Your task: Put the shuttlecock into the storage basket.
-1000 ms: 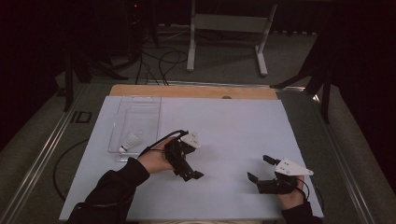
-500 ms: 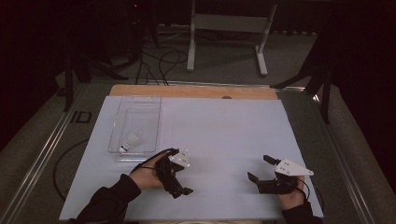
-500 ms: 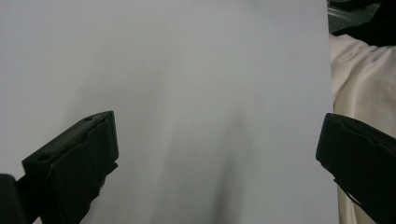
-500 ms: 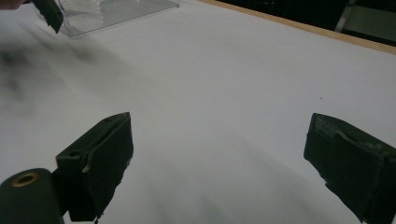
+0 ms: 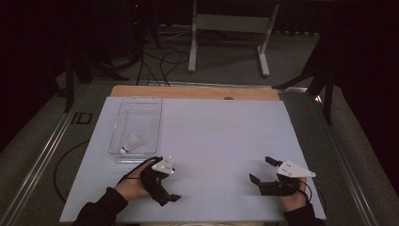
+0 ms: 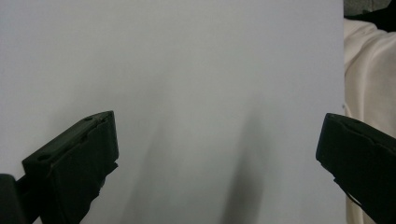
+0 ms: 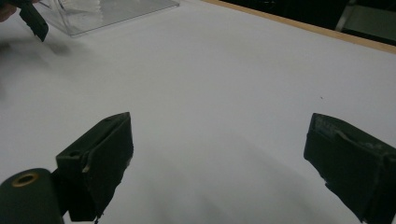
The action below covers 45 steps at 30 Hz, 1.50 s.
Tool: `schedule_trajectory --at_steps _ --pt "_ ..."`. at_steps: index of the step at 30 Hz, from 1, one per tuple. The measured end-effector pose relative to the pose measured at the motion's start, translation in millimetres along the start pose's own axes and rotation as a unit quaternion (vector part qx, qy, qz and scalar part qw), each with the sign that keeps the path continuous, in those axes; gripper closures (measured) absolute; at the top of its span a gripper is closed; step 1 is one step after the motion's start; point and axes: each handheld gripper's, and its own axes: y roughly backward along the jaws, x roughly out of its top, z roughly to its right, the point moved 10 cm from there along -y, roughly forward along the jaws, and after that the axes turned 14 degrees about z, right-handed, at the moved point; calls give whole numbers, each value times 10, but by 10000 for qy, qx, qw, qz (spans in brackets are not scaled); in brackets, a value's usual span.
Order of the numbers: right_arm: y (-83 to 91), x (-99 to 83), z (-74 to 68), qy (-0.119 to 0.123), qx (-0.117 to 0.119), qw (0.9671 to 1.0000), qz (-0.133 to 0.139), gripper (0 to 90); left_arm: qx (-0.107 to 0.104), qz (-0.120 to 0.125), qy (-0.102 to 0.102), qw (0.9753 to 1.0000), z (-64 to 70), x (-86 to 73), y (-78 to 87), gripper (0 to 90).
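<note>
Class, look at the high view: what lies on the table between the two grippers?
Nothing: between the left gripper and the right gripper the high view shows only bare white board.

The room around my table [image 5: 221,141] was dim, its edges falling to near black, while the white surface alone was evenly lit. My left gripper [image 6: 217,154] cast two soft vertical shadows. In both gripper views the near jaws were blurred, and the high view was grainy.
</note>
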Motion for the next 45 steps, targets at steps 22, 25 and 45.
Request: schedule_trajectory --at_steps 22,25,45 --pt "-15 -16 -7 16 18 10000 -33 84 561 750 432 9947 -172 -365 440 0" --pt "-13 -15 -6 27 8 10000 -32 84 660 965 422 9922 -164 -325 449 0" --pt "-7 -12 -12 20 46 10000 -10 85 418 1159 269 9920 -77 -339 338 0"
